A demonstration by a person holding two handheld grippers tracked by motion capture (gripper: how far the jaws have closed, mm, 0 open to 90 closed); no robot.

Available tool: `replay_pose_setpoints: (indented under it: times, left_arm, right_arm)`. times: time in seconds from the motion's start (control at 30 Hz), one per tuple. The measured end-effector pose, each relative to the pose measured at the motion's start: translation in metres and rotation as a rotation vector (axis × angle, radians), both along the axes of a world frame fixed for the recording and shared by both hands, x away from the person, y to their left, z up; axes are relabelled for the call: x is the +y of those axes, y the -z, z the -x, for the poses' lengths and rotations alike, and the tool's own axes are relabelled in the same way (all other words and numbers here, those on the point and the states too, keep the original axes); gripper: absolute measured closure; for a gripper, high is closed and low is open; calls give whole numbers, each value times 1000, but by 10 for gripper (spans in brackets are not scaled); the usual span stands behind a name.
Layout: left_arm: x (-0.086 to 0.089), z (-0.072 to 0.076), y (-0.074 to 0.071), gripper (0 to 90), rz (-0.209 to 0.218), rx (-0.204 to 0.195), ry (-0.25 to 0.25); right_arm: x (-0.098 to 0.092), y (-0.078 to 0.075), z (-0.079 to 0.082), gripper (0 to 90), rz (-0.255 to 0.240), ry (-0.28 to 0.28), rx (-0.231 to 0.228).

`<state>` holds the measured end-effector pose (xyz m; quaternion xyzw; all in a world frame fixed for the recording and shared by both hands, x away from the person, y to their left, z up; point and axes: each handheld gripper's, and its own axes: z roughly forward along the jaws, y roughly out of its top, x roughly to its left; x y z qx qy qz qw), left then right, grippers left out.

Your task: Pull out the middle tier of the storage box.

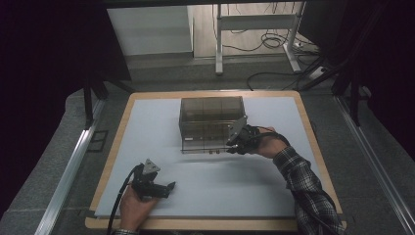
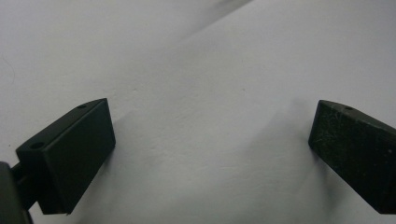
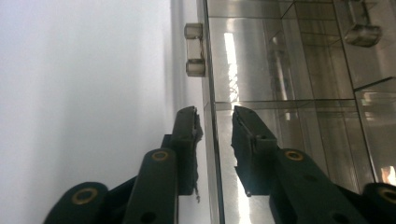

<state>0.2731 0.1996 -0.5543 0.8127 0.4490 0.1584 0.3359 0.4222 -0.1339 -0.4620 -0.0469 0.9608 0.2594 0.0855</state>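
Observation:
A smoky clear plastic drawer box (image 1: pixel 210 115) stands at the middle of the white board (image 1: pixel 147 127). My right gripper (image 1: pixel 232 145) is at the box's front right corner. In the right gripper view its jaws (image 3: pixel 215 116) stand close together on either side of a thin clear front panel (image 3: pixel 211 79), pinching its edge. A small clear handle (image 3: pixel 194 50) sticks out of that panel farther along. My left gripper (image 1: pixel 169 187) lies low on the board near the front left, held by a hand. It is open (image 2: pixel 210 140), with bare white board between the jaws.
The board lies on a wooden table (image 1: pixel 313 147) with dark floor around it. Metal rails (image 1: pixel 68 166) run along both sides. A desk frame (image 1: pixel 219 44) and loose cables (image 1: pixel 274 39) are beyond the far edge. A plaid sleeve (image 1: pixel 306 186) crosses the board's right front.

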Motion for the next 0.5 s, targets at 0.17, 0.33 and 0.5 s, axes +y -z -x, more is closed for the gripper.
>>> replay_pose_setpoints:
  times: [0.17,0.33,0.5]
  left_arm:
    - [0,0,0,1,0,0,0]
    - [0,0,0,1,0,0,0]
    - [0,0,0,1,0,0,0]
  right_arm:
    - [0,-2,3,632,-19,21,-5]
    - [-1,-4,6,583,-38,42,6]
    - [-1,-5,10,544,-34,68,-15]
